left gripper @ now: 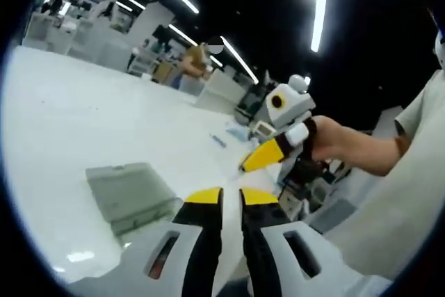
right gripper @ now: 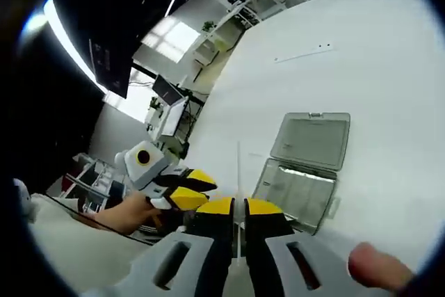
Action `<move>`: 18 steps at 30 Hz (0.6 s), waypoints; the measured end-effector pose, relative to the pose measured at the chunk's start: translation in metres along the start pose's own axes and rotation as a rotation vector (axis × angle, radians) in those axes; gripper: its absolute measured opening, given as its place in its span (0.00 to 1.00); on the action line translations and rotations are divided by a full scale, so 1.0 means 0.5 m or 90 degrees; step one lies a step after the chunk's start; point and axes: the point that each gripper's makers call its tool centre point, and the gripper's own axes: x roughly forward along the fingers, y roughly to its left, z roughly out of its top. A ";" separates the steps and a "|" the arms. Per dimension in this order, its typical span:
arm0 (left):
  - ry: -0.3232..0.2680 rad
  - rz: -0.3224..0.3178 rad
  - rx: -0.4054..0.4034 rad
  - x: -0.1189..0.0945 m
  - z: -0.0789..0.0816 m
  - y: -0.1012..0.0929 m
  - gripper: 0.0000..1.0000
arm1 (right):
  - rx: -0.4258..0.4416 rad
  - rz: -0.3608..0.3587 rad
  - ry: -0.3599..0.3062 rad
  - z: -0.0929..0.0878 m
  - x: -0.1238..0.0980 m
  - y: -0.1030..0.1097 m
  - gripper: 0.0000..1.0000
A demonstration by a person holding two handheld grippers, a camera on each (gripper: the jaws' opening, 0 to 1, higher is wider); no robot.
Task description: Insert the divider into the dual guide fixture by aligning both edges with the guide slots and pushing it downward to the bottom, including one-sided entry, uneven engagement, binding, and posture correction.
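Step in hand, as I judge it: carrying the divider toward the fixture; insertion not yet begun.

Right tongs, yellow-tipped black jaws nearly together, pinching a thin clear plastic divider strip seen edge-on, rising straight up from between the tips in the right gripper view.

Fixture: a clear grey plastic compartment box with its hinged lid laid open behind it, flat on the white tabletop. It sits just right of the right tongs' tips and a little beyond. Divider is held above and beside the box, not touching it as far as I can tell. Guide slots inside too small to make out.

Left tongs: jaws close, a narrow gap between the yellow tips; I cannot tell whether anything is in them. In the left gripper view the same box lies to the left of these tips, near but apart.

Next move, in my judgement: bring the divider over the box, square its two edges to the opposing slots, then lower evenly. Entering one side first would likely bind it.
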 end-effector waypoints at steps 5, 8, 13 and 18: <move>0.010 0.032 0.047 -0.006 -0.006 0.009 0.10 | 0.017 -0.021 0.001 0.000 0.002 -0.008 0.00; 0.024 0.048 0.071 -0.009 -0.015 0.016 0.12 | 0.011 -0.053 0.018 -0.009 0.006 -0.018 0.00; 0.043 0.071 0.103 -0.015 -0.025 0.022 0.20 | 0.010 -0.078 0.017 -0.008 0.007 -0.023 0.00; 0.065 0.084 0.127 -0.021 -0.039 0.025 0.22 | 0.011 -0.115 0.020 -0.008 0.010 -0.035 0.00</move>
